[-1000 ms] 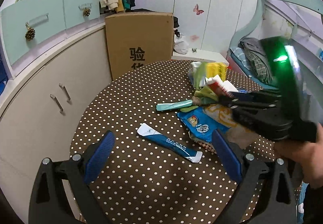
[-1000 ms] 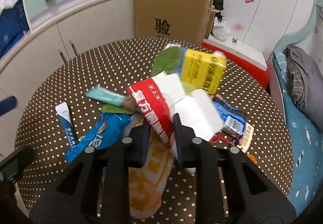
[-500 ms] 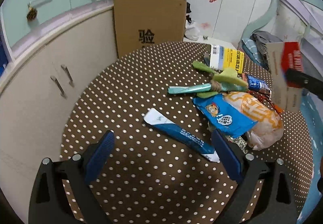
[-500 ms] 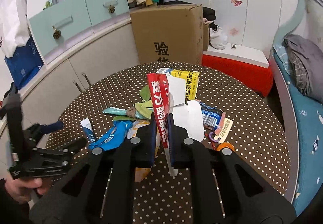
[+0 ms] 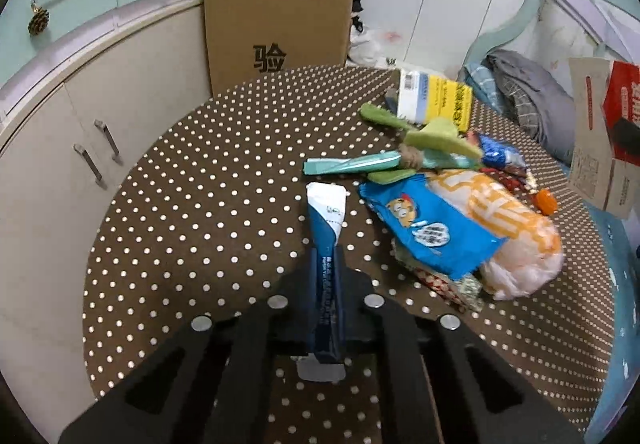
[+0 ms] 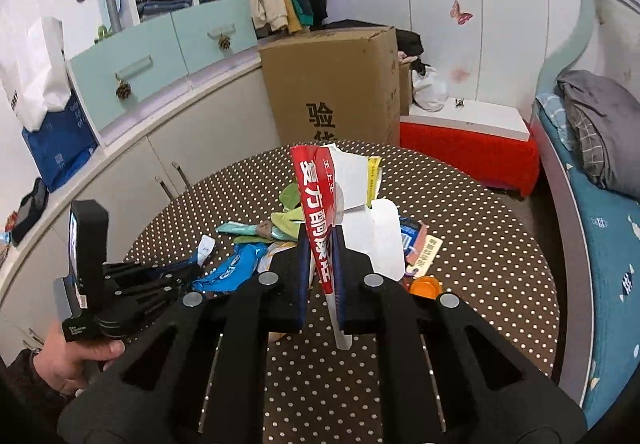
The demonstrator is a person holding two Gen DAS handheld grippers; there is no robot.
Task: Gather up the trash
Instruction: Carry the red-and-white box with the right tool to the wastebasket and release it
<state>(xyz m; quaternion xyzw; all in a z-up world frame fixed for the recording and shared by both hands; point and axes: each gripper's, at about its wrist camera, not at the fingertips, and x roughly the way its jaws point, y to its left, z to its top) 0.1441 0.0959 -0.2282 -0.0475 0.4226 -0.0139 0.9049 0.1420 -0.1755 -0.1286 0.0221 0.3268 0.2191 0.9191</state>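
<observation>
Both claws closed on trash: left claw closing on blue tube.

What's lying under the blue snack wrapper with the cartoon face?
The blue snack wrapper lies partly over the orange-and-white bag on its right. Crumpled patterned wrappers poke out below its lower edge. Whatever lies beneath its middle is covered.

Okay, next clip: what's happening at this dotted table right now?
A person with a gripper in each hand is clearing litter off a polka-dot table. The left gripper is closing on a blue and white tube, which sits between its jaws. The right gripper is shut on a flattened red and white carton, held up above the table. A blue snack bag, a yellow pack and other wrappers lie on the table.
</observation>
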